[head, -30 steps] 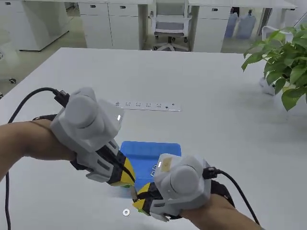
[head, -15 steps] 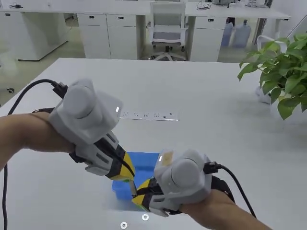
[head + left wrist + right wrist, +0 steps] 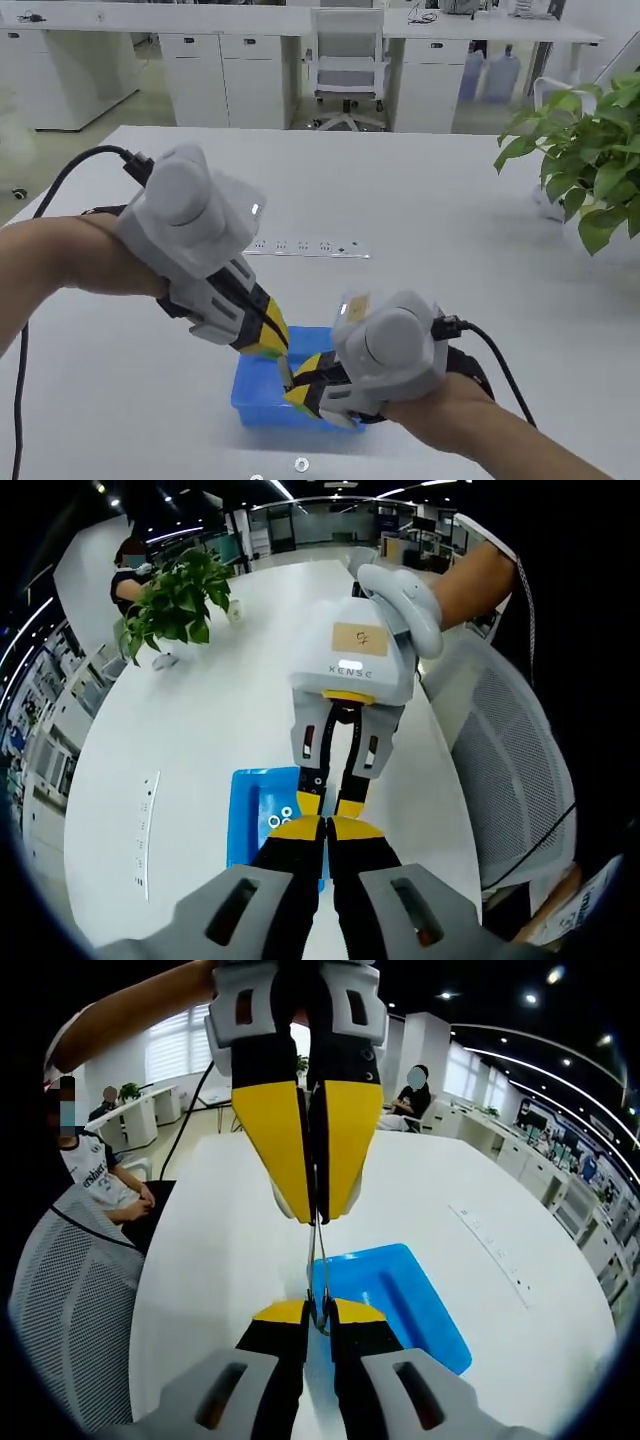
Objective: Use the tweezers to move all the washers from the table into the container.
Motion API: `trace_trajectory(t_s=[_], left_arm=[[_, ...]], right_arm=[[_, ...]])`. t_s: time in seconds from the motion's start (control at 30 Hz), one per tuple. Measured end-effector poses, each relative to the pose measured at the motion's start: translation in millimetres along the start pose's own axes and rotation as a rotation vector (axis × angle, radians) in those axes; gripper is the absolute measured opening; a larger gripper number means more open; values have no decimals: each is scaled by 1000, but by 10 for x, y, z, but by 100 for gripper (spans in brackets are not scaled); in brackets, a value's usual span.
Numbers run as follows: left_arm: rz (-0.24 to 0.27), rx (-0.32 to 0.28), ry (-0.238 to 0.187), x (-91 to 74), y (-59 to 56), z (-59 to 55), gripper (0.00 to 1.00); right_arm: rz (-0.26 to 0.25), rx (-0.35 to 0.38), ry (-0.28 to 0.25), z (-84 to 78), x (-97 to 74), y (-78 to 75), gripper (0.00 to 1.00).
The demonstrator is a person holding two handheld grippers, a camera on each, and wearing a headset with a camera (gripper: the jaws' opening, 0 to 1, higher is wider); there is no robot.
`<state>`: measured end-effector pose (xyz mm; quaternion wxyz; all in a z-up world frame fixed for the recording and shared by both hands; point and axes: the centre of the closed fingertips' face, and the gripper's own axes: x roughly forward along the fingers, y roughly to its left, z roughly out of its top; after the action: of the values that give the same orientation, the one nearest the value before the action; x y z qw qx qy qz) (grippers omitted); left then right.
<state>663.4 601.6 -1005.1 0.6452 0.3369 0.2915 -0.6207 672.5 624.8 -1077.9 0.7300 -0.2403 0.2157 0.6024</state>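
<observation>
A thin pair of metal tweezers (image 3: 314, 1250) runs between the two grippers, which point at each other. My left gripper (image 3: 278, 350) is shut on the upper end, and its yellow jaws come down from the top of the right gripper view. My right gripper (image 3: 298, 388) is shut on the lower end (image 3: 320, 1310). Both hang over the blue container (image 3: 255, 400), which holds a few washers (image 3: 281, 815). A washer (image 3: 301, 464) lies on the white table just in front of the container. Another one peeks in at the picture's bottom edge.
A white power strip (image 3: 305, 246) lies on the table beyond the container. A potted plant (image 3: 585, 150) stands at the far right. Beyond the table's far edge are an office chair (image 3: 345, 60) and desks. A person (image 3: 95, 1175) sits near the table.
Still joined at the tweezers, both grippers have shifted from the container's near edge to above its inside. The head camera has pulled back too.
</observation>
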Motion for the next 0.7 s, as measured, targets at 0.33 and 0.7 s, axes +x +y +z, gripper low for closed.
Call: trace_trajectory(t_s=[0.33, 0.7], left_arm=[[21, 9, 12, 80, 210, -40, 5], [14, -6, 22, 249, 348, -170, 5]], right_arm=[[0, -3, -5, -58, 70, -221, 10], [26, -1, 12, -223, 211, -336, 10]])
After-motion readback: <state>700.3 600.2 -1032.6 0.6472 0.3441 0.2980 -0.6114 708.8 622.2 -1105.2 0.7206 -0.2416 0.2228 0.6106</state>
